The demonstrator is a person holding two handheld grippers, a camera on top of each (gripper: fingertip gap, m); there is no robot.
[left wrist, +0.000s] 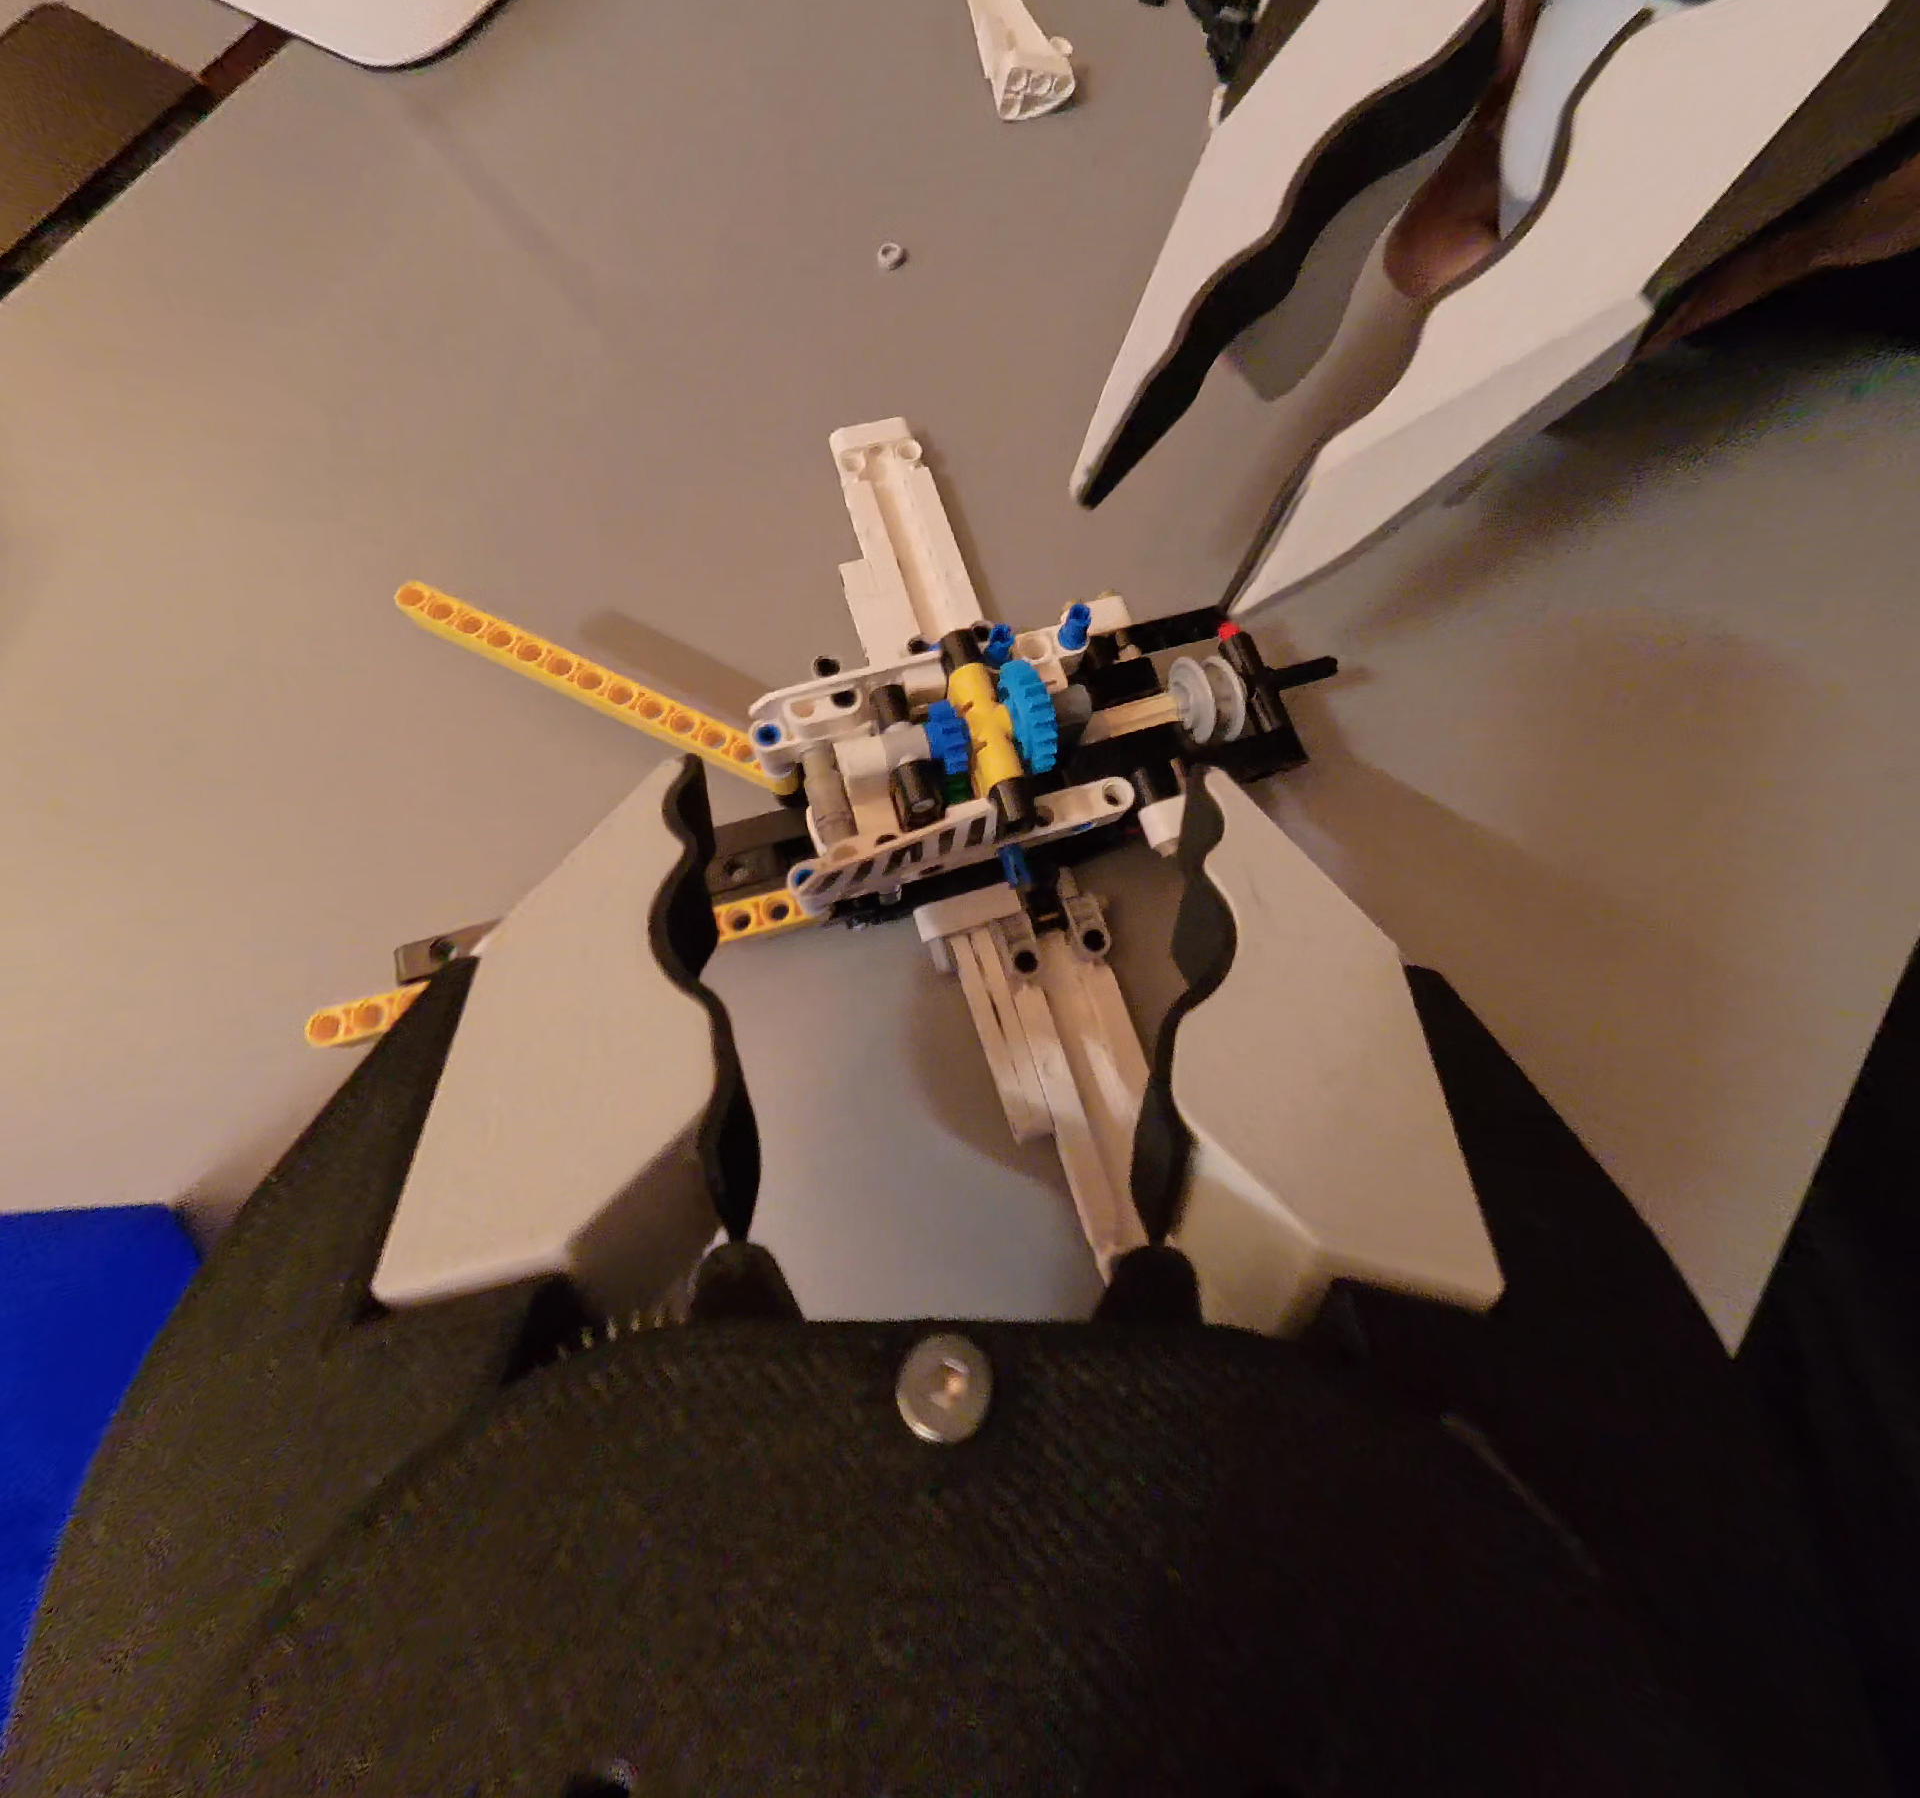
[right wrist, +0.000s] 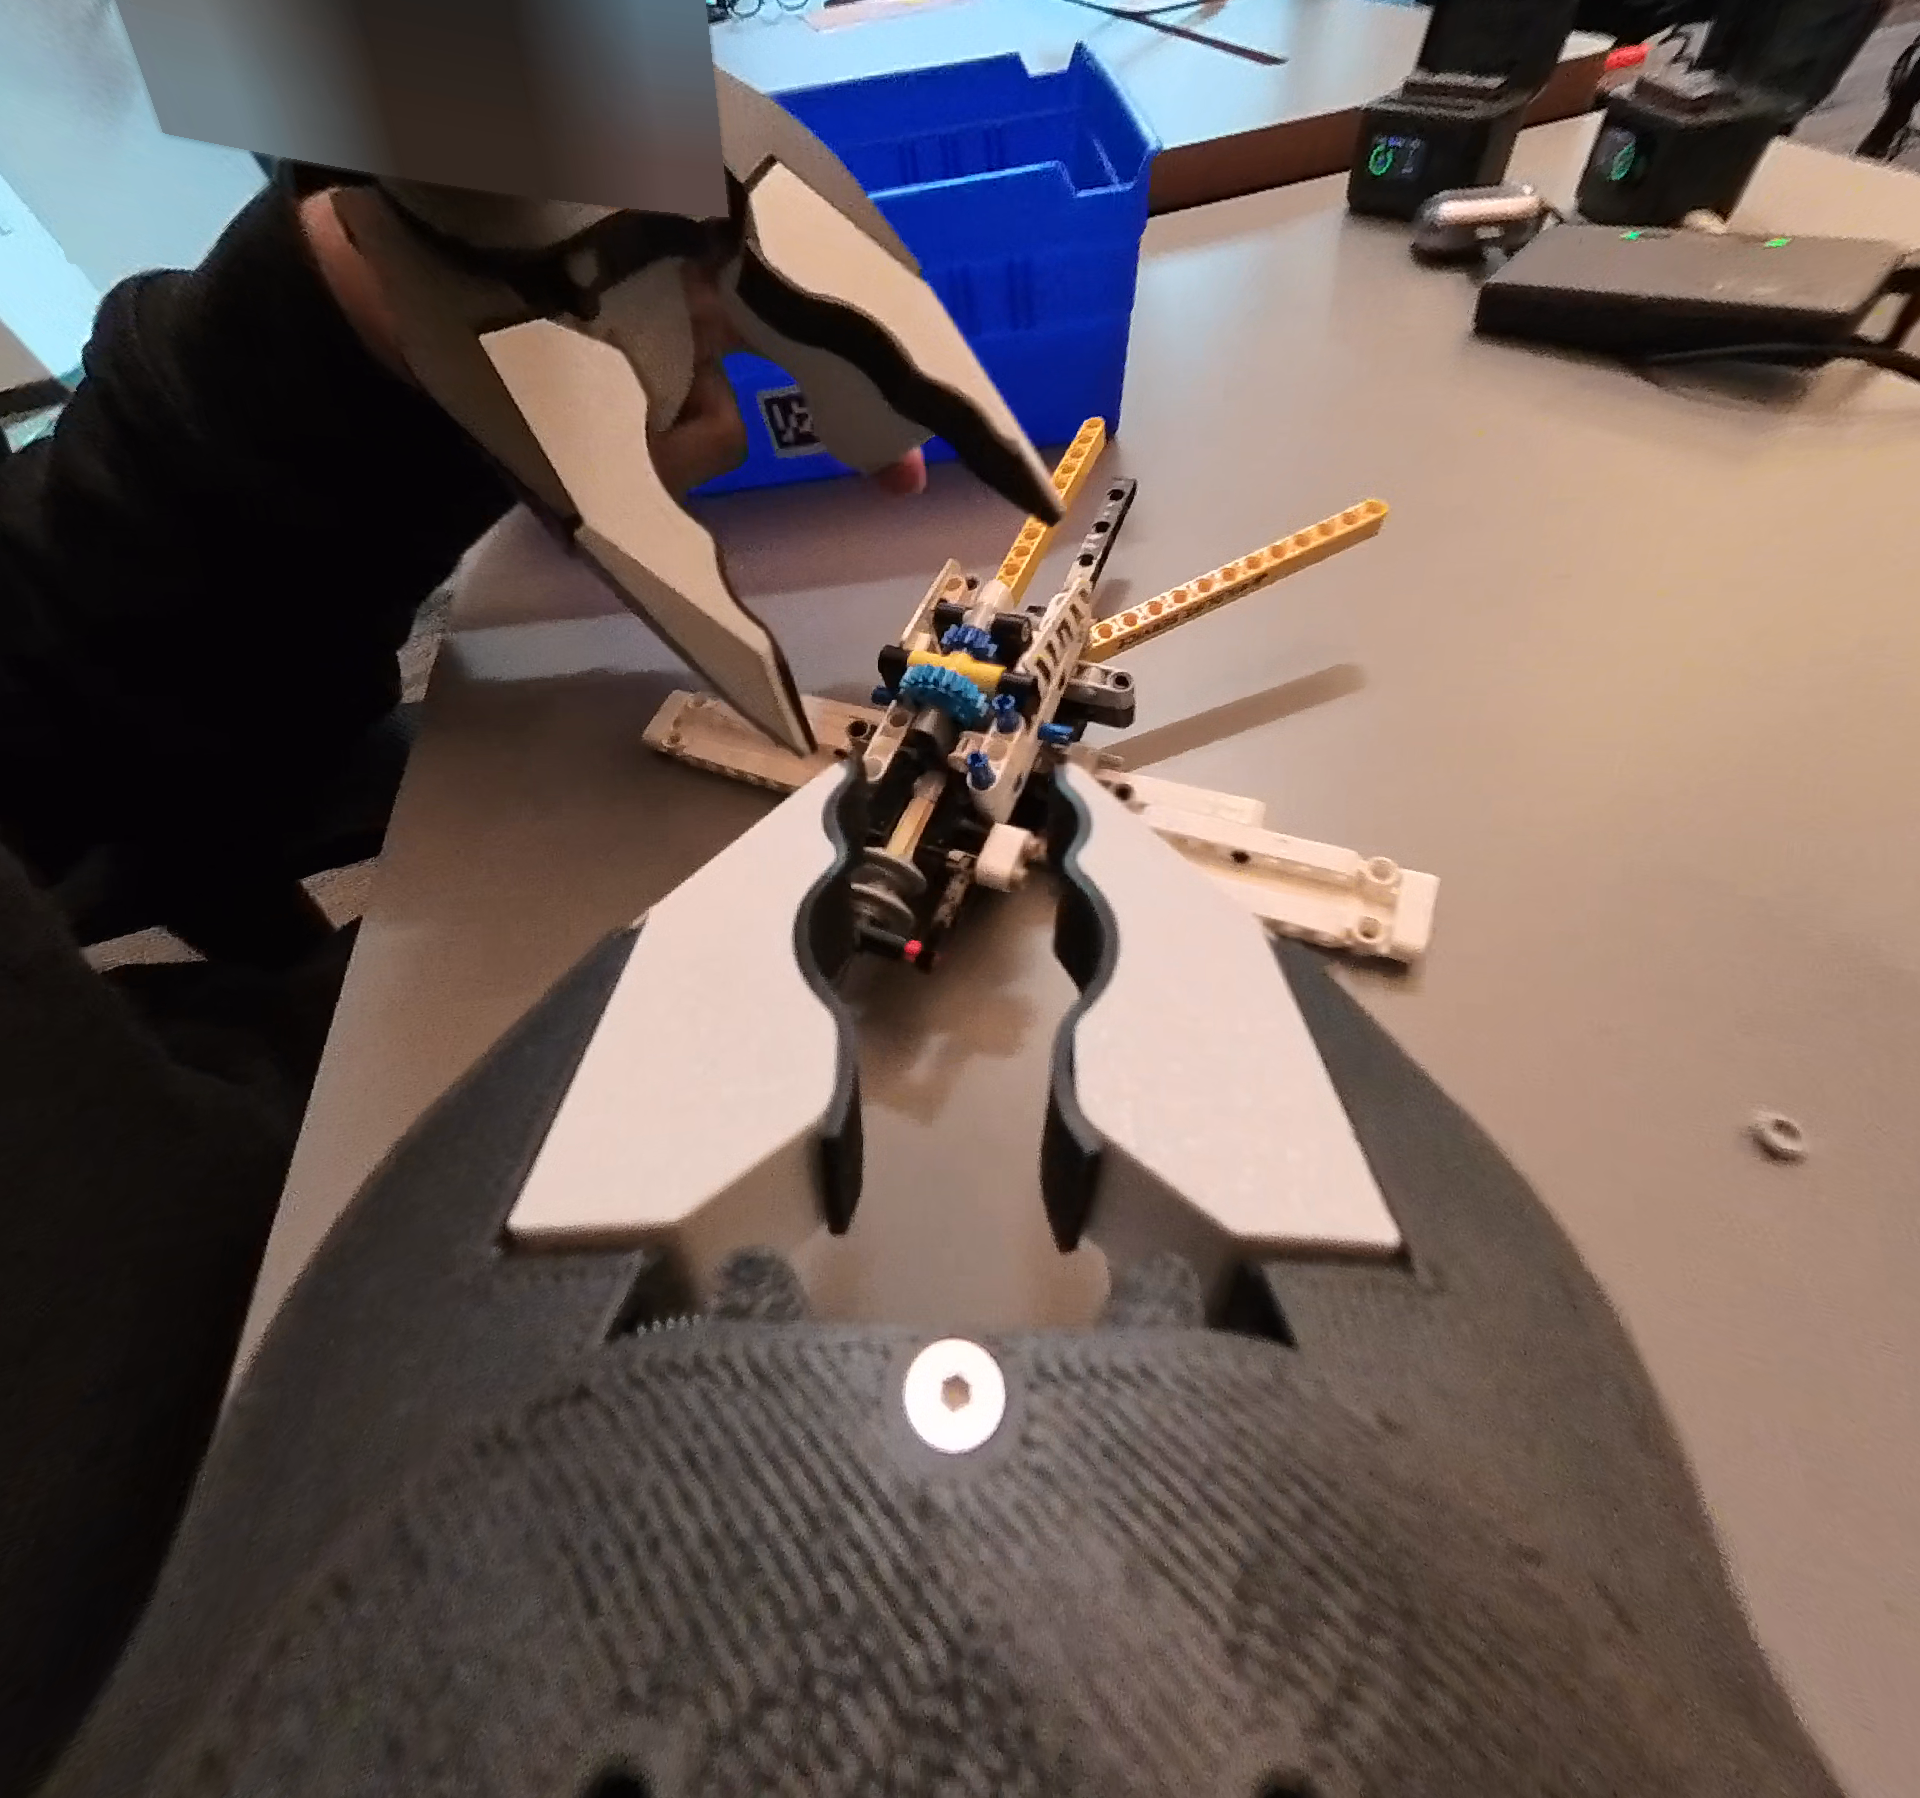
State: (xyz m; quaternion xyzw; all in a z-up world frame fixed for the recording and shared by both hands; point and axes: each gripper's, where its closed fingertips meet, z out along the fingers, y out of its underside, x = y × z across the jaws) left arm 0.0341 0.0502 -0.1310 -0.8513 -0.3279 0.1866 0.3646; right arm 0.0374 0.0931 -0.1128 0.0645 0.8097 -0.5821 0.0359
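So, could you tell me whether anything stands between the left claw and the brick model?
Nothing visible does: the left claw stands open astride the brick model, its fingertips either side of the middle.

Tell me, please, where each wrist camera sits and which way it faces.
Left wrist view: behind the left gripper, looking steeply down at the brick model on the grey table; its open fingers show.
Right wrist view: behind the right gripper, facing low along the table; its fingers flank the model's black end.
Shared: the model and both grippers.
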